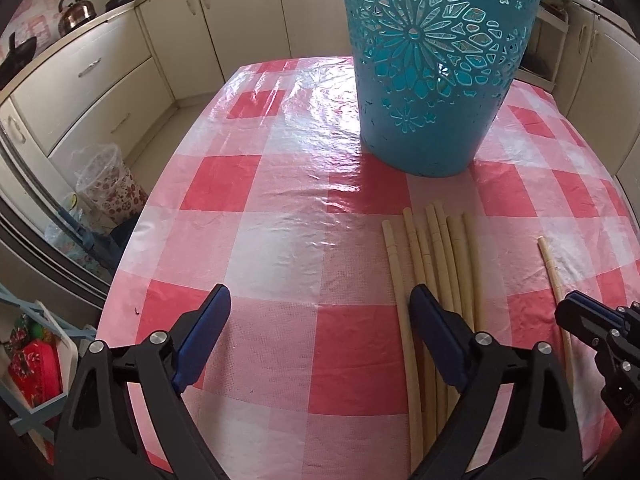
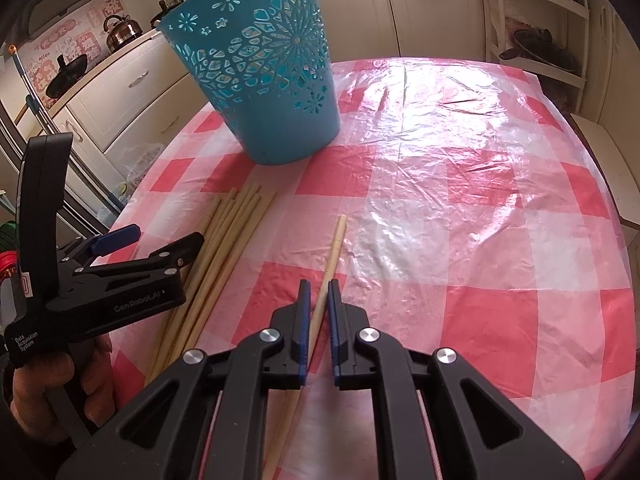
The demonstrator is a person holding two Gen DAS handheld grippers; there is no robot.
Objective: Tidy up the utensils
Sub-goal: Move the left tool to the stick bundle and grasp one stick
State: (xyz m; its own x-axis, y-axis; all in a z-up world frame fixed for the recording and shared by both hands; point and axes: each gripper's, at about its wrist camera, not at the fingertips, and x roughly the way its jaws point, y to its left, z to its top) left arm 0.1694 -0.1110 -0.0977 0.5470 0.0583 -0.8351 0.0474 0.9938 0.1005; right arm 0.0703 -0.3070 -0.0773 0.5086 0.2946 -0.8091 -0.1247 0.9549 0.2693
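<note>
A teal cut-out basket stands upright on the checked table; it also shows in the right wrist view. Several pale chopsticks lie bundled in front of it, also in the right wrist view. A single chopstick lies apart to their right, also in the left wrist view. My right gripper has its jaws nearly closed around this single chopstick, low over the table. My left gripper is open and empty, its right finger over the bundle.
The red and white checked plastic cloth covers the table. Kitchen cabinets run behind and left, with a kettle on the counter. A lined bin stands on the floor left of the table.
</note>
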